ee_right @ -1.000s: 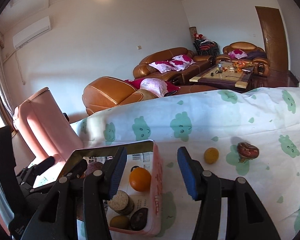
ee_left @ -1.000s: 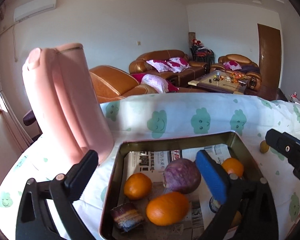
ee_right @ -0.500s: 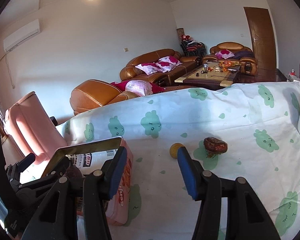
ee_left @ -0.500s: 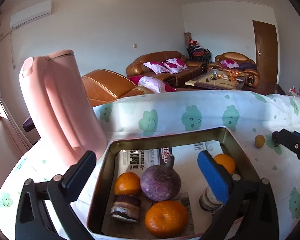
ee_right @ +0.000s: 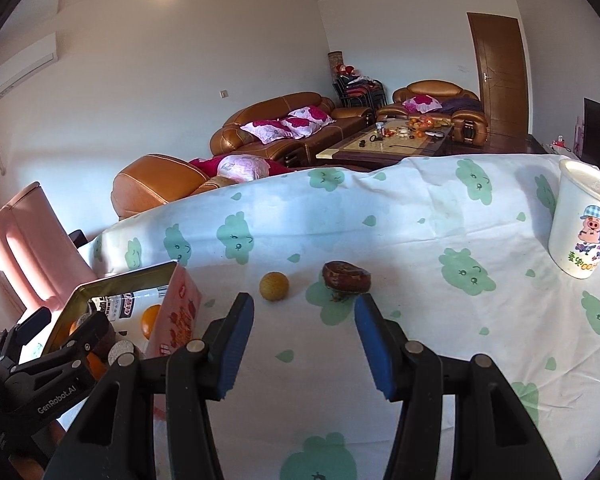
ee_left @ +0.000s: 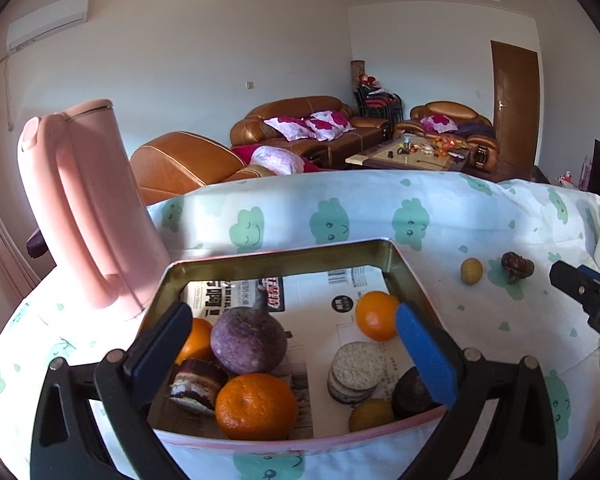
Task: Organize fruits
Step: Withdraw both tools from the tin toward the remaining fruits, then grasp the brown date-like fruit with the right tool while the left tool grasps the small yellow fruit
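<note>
The fruits are split between two places. Most lie inside the tin box (ee_left: 404,276), which sits on the cloud-print tablecloth (ee_left: 328,220) and is lined with printed paper: three oranges — one at the near edge (ee_left: 256,406), one at the left behind the finger (ee_left: 194,338), one toward the right wall (ee_left: 376,314) — plus a purple round fruit (ee_left: 248,340) touching the near orange. Beside them are a layered dark cake piece (ee_left: 196,384), a stack of pale round cakes (ee_left: 354,372), a dark round item (ee_left: 410,394) and a yellowish fruit (ee_left: 370,414) at the near right corner. Two pieces lie outside on the cloth, right of the box: a small yellow fruit (ee_right: 274,286) and, just beside it, a dark brown wrinkled fruit (ee_right: 346,278).

The left gripper (ee_left: 292,340) hangs over the near rim of the box, its jaws spread wide with nothing between them. The right gripper (ee_right: 304,336) is held low above the cloth, pointing toward the two loose pieces, jaws likewise spread and empty; both pieces lie beyond its tips, apart from them.

A pink kettle (ee_left: 88,208) stands just left of the box — close against its far left corner. A white cartoon mug (ee_right: 582,224) stands well to the right. Leather sofas (ee_right: 284,128) and a coffee table (ee_right: 384,142) fill the room behind.
</note>
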